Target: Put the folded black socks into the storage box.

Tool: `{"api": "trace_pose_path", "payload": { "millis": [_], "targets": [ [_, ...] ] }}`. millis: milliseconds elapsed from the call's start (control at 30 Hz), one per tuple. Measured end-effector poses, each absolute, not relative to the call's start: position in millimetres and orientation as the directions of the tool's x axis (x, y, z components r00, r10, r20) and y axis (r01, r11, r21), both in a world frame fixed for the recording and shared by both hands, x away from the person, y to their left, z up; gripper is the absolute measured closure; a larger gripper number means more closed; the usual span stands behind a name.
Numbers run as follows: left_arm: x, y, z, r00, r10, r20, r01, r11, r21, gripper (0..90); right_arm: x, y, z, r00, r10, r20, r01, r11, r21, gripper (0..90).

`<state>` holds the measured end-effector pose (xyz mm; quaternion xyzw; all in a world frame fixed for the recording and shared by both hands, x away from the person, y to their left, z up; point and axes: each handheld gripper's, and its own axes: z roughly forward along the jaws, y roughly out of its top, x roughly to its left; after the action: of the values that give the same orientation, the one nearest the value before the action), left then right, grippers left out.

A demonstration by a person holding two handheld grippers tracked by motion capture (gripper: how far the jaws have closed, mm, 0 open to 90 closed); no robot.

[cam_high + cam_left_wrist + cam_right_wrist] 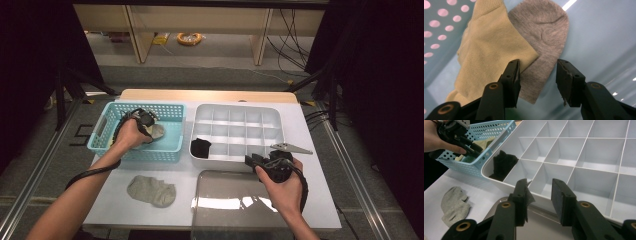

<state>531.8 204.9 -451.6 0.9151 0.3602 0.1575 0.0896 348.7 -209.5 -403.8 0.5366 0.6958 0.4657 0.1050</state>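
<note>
Two sets of tongs are at work. The left tongs (537,75) hang inside the blue basket (172,140) at the left of the high view, jaws spread apart with clear space between the pads. Between and just beyond them lies a grey sock (544,37) on the basket floor, with a yellowish sock (489,55) overlapping its left edge; the left jaw sits right at the corner of the yellowish sock, and neither pad presses on cloth. In the high view the left hand (131,134) wraps the tool from above, forearm running in from the lower left, tongs tipped down into the basket.

Over at the lower right of the high view, the right tongs (539,195) also stand open and grip nothing. They point at the near wall of the white divided tray (235,111), above the edge of a clear lid (230,200) lying on the tabletop (310,200). The right hand (280,182) holds the tool roughly level, forearm entering from the bottom edge.

One black sock (201,147) sits in the tray's near-left compartment. Another grey sock (151,190) lies loose on the tabletop at lower left, below the basket.
</note>
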Motion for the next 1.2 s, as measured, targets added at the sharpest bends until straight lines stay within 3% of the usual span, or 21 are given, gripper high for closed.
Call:
{"api": "trace_pose_path", "payload": {
  "millis": [133, 433, 733, 1200],
  "targets": [
    [532.0, 203.8, -455.6, 0.697, 0.677, 0.239, 0.624, -0.736, 0.265, 56.8, 348.4, -209.0, -403.8, -0.403, 0.840, 0.363, 0.652, -0.015, 0.758, 66.6],
    [532.5, 204.7, -455.4, 0.704, 0.666, 0.246, 0.626, -0.746, 0.230, 72.8, 350.0, -211.0, -404.5, -0.413, 0.835, 0.364, 0.644, -0.014, 0.765, 66.5],
    [533.0, 201.2, -459.7, 0.706, 0.666, 0.241, 0.633, -0.746, 0.208, 75.2, 350.8, -212.2, -404.7, -0.418, 0.840, 0.345, 0.635, -0.001, 0.772, 66.4],
    [533.7, 199.4, -457.9, 0.655, 0.726, 0.211, 0.695, -0.688, 0.207, 89.8, 351.7, -212.2, -406.1, -0.421, 0.841, 0.338, 0.634, 0.006, 0.774, 66.1]
  ]
}}
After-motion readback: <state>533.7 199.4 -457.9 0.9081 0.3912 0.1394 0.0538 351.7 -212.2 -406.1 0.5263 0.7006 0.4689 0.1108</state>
